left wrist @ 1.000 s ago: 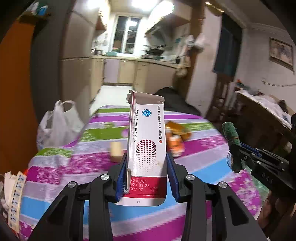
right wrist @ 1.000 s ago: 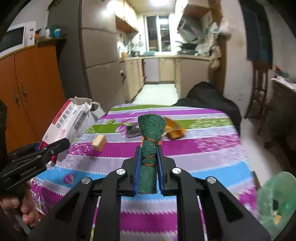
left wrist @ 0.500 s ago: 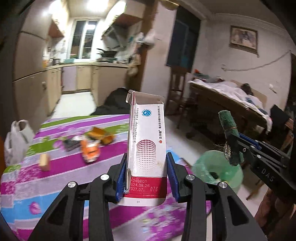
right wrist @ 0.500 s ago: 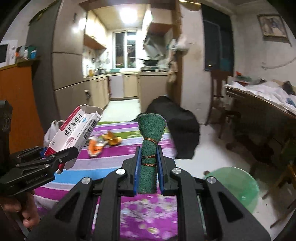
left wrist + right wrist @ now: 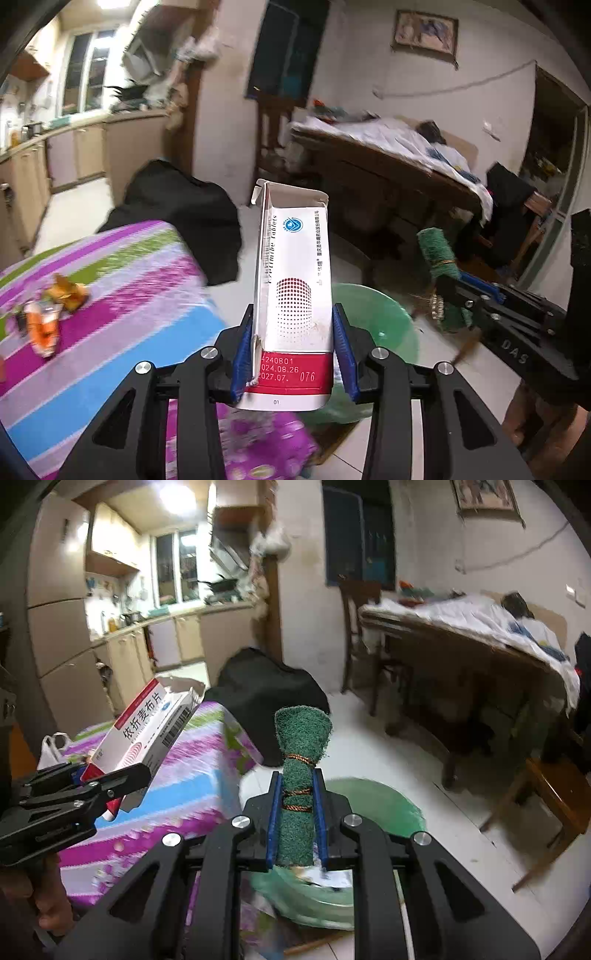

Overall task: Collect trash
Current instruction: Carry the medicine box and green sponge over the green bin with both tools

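My left gripper is shut on a white and red medicine box that stands upright with its top flap open. From the right wrist view the same box and left gripper show at the left. My right gripper is shut on a rolled green scouring pad tied with brown string; the pad also shows at the right of the left wrist view. A green trash bin stands on the floor just beyond both grippers, beside the table. Orange wrappers lie on the striped tablecloth.
A black chair back stands at the table's far end. A wooden table covered with white cloth and a wooden chair fill the right side. A low stool stands right of the bin. Kitchen counters run along the back.
Both grippers have swung right from over the table towards the floor, each keeping its object. The green bin has come close below them, and the wrappers have slid to the left edge.
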A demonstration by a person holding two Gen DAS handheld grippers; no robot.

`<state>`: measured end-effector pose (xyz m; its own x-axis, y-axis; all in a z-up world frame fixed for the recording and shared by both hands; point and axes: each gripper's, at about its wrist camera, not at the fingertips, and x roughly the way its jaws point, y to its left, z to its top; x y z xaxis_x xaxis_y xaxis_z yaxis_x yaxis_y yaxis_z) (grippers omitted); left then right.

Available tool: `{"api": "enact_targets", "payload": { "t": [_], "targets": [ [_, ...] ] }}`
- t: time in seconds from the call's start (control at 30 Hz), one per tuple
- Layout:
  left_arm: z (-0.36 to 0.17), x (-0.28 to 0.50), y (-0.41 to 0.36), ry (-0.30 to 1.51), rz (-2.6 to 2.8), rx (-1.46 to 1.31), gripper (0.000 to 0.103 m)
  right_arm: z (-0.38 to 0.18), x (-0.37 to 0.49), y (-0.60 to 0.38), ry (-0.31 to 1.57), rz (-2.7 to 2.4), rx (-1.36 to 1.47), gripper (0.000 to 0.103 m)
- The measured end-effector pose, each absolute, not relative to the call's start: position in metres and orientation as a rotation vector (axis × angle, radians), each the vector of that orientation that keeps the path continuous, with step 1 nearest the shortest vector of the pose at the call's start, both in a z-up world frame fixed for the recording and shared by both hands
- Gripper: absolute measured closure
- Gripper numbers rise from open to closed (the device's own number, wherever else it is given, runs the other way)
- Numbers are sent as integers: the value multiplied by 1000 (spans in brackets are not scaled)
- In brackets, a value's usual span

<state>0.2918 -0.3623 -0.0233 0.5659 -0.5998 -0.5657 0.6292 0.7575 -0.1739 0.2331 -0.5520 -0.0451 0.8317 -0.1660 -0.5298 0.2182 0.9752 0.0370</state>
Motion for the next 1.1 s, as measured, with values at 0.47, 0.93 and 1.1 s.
{"api": "enact_targets", "payload": {
  "t": [0.47, 0.93, 1.1],
  "targets": [
    [-95, 366, -488, 905, -803, 142, 62, -104, 281, -641, 842, -184, 286, 88],
    [-150, 390, -519, 998, -776, 203, 62, -133, 296, -669, 925, -196, 312, 88],
    [-151, 387, -524, 998, -774, 206, 62, -135, 293, -678, 916, -197, 313, 88]
  ]
}}
